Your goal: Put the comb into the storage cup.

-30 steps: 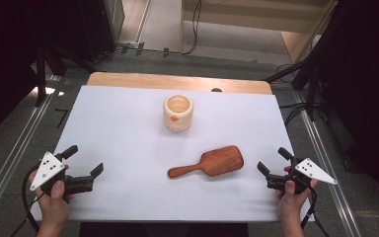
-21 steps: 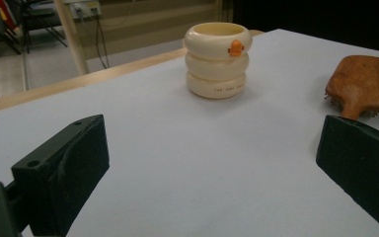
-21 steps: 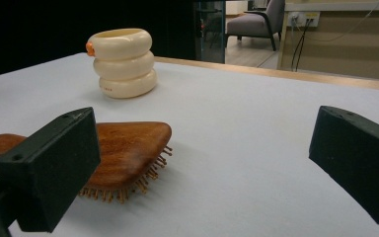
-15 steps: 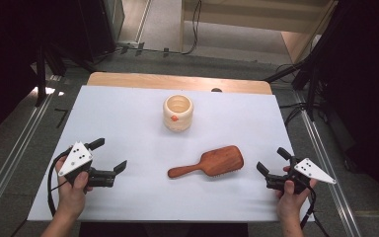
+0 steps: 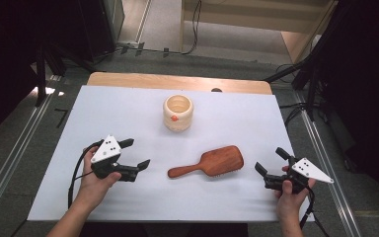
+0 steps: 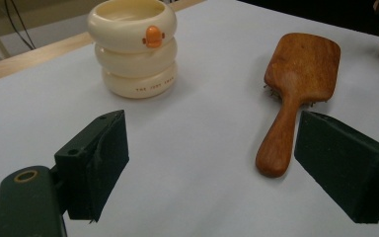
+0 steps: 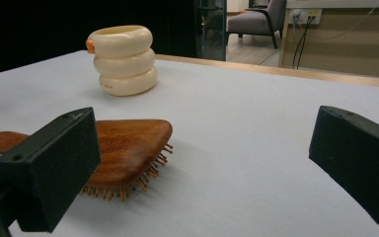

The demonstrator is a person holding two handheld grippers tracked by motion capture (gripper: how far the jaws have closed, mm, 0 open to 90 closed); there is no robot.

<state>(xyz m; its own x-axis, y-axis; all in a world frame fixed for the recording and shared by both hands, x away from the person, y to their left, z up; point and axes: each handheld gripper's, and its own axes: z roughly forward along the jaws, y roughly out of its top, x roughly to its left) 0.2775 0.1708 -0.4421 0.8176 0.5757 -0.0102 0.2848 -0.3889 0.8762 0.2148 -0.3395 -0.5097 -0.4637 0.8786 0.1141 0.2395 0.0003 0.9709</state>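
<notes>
A wooden paddle hairbrush (image 5: pixel 216 162) lies bristles down in the middle of the white table cover, with its handle pointing left. Behind it stands a cream ringed cup (image 5: pixel 178 112) with a small orange knob. My left gripper (image 5: pixel 137 153) hovers left of the handle tip and points at it. Its jaws are open with nothing between them and have just been closing a little. In the left gripper view the brush (image 6: pixel 301 64) and the cup (image 6: pixel 133 44) lie beyond the jaws. My right gripper (image 5: pixel 269 159) rests open at the right, just short of the brush head (image 7: pixel 123 143).
The white cover (image 5: pixel 256 118) spans most of the table, and a strip of bare wood (image 5: pixel 177 81) shows along the far edge. Metal rails (image 5: pixel 15 158) run along both sides on the dark floor. Cables trail from both grippers.
My left gripper has moved right and slightly forward toward the brush handle. The right gripper, brush and cup have stayed put.
</notes>
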